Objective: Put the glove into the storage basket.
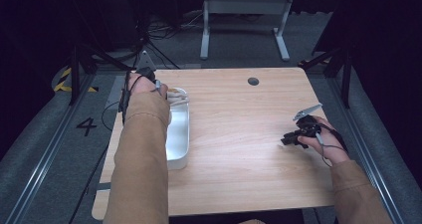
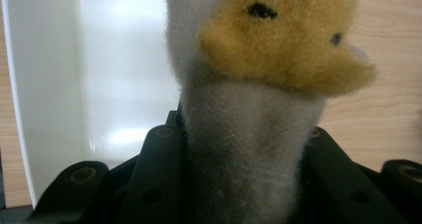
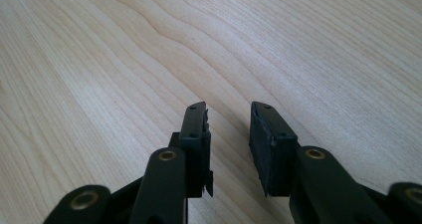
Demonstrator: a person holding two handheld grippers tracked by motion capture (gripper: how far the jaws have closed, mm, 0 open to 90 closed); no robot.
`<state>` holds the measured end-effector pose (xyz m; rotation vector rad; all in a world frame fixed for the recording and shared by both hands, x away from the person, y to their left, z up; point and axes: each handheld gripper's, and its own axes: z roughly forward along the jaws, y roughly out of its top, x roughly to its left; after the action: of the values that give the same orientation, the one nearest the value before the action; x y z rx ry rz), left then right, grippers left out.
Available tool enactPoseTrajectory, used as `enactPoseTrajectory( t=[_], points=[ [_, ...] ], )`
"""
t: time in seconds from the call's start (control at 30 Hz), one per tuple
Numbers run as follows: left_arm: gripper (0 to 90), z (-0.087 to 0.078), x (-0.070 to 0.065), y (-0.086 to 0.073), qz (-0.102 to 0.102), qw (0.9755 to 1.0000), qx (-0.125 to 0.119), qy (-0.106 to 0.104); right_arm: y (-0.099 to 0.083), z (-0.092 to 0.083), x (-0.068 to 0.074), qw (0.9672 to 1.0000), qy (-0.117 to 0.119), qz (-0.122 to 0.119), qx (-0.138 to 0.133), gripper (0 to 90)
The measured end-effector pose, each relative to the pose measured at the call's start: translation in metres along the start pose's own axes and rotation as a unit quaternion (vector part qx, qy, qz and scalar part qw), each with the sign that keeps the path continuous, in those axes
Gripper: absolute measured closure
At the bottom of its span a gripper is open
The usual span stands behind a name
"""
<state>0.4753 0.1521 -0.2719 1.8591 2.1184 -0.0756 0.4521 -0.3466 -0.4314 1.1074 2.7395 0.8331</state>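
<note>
A plush toy (image 2: 259, 84) with grey-white fur, a tan face and small black eyes is clamped between the black jaws of my left gripper (image 2: 244, 134). In the high view my left gripper (image 1: 145, 78) is at the far end of a white tray (image 1: 180, 134), and the toy (image 1: 176, 95) hangs over the tray's far rim. The white tray (image 2: 45, 84) also lies behind the toy in the left gripper view. My right gripper (image 1: 292, 137) rests low over the table at the right. Its jaws (image 3: 229, 119) stand apart with nothing between them.
The light wooden table (image 1: 239, 134) has a round cable hole (image 1: 253, 81) near its far edge. Beyond the table stand a white table frame (image 1: 244, 20) and loose cables on a grey floor. A person's tan sleeve (image 1: 139, 164) covers the tray's left side.
</note>
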Motion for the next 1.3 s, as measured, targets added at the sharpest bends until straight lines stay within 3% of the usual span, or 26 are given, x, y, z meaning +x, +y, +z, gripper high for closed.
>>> enactPoseTrajectory(
  t=[0.17,0.43,0.67,0.8,0.97,1.3],
  points=[
    [70.7,0.003,0.006,-0.001,-0.014,0.9998,-0.009,0.01,0.0,0.001,0.0,1.0,0.001,0.0,0.002,69.1],
    [70.6,0.021,0.021,-0.004,-0.035,0.9992,-0.017,0.0,0.0,0.002,0.0,1.0,0.0,-0.001,0.001,68.7],
    [70.6,0.034,0.029,-0.006,-0.035,0.9991,-0.021,0.012,-0.001,0.002,-0.001,1.0,0.001,-0.001,0.001,68.7],
    [70.5,0.043,0.035,-0.008,-0.046,0.9985,-0.024,0.016,-0.001,0.003,0.0,1.0,0.001,-0.001,0.003,68.6],
    [70.5,0.058,0.042,-0.01,-0.053,0.9984,-0.011,0.019,-0.001,0.002,0.0,1.0,0.001,-0.004,0.002,68.7],
    [70.4,0.08,0.053,-0.016,-0.065,0.9976,-0.013,0.019,-0.001,0.003,0.001,1.0,0.001,-0.006,0.005,68.5]
  ],
)
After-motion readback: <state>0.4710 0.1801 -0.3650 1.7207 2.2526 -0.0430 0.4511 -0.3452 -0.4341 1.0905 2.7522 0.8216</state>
